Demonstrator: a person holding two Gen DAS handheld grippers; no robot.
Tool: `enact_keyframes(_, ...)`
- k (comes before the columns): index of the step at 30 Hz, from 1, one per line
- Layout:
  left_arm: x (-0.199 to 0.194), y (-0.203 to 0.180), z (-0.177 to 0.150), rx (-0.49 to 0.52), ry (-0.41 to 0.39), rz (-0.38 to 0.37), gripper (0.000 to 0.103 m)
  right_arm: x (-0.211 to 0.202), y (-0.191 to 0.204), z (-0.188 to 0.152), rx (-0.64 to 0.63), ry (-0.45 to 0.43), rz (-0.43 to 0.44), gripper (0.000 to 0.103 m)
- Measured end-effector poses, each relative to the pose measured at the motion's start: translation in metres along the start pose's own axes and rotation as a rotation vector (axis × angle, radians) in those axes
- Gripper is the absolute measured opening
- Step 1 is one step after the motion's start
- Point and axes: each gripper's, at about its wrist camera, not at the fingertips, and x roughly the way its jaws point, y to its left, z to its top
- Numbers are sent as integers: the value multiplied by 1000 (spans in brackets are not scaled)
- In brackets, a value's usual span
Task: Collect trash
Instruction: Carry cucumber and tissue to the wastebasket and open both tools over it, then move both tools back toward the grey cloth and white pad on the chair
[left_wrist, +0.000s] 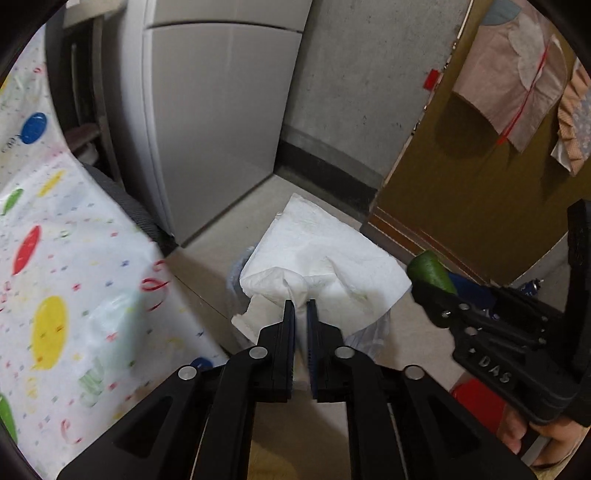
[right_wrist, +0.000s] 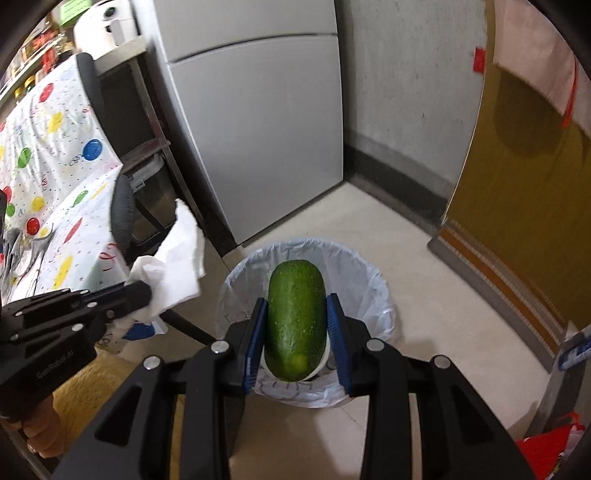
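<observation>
A crumpled white paper towel (left_wrist: 325, 243) stands up between the fingers of my left gripper (left_wrist: 301, 304), which is shut on it with only a narrow gap. Below it, part of the bin's pale liner (left_wrist: 236, 273) shows. In the right wrist view my right gripper (right_wrist: 295, 301) is shut on a green cucumber piece (right_wrist: 295, 314), pads on both sides. It hangs directly over a round bin (right_wrist: 369, 280) lined with a pale blue bag. The left gripper (right_wrist: 144, 295) and its paper towel (right_wrist: 177, 266) sit left of the bin's rim. The right gripper (left_wrist: 432, 288) with the cucumber (left_wrist: 430, 271) shows at the right.
A grey fridge (right_wrist: 258, 129) stands behind the bin, in a corner with a concrete wall. A table with a balloon-print cloth (right_wrist: 55, 147) and a black chair (right_wrist: 122, 210) are on the left. A brown door (right_wrist: 517, 184) is on the right, a red bag (right_wrist: 546, 446) at the lower right.
</observation>
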Motion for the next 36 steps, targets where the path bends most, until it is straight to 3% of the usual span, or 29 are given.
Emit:
enact_keyframes(1,4,-1,3,5,3,2,10,6,-3,2,20,0,-3,33)
enact_keyframes(4,9,0,9,-5,14,-17,37,11,-5,7,44,-6,-1,36)
enact_keyframes(5,10,1,11,-9,12,-22,51,10,-6,9,50,-11,-1,43)
enact_keyframes(6,8,2,13,-14,3,-27,56,9,-7,9,52,-14,-2,44)
enact_keyframes(14,-14,18,13,-46,-29,-13,57,-24,-10,13,48,-74,-24,44)
enact_keyframes(20,-60,43,10,-80,-103,55,57,-58,11,16,1,-139,-1,44)
enact_keyframes(28,-150,103,-29,-176,-203,290,61,-93,98,27,-161,-243,122,44)
enact_keyframes(34,-205,149,-74,-268,-229,439,62,-95,174,29,-276,-200,271,44)
enact_keyframes(36,-221,166,-90,-308,-227,486,63,-92,200,26,-337,-195,298,52)
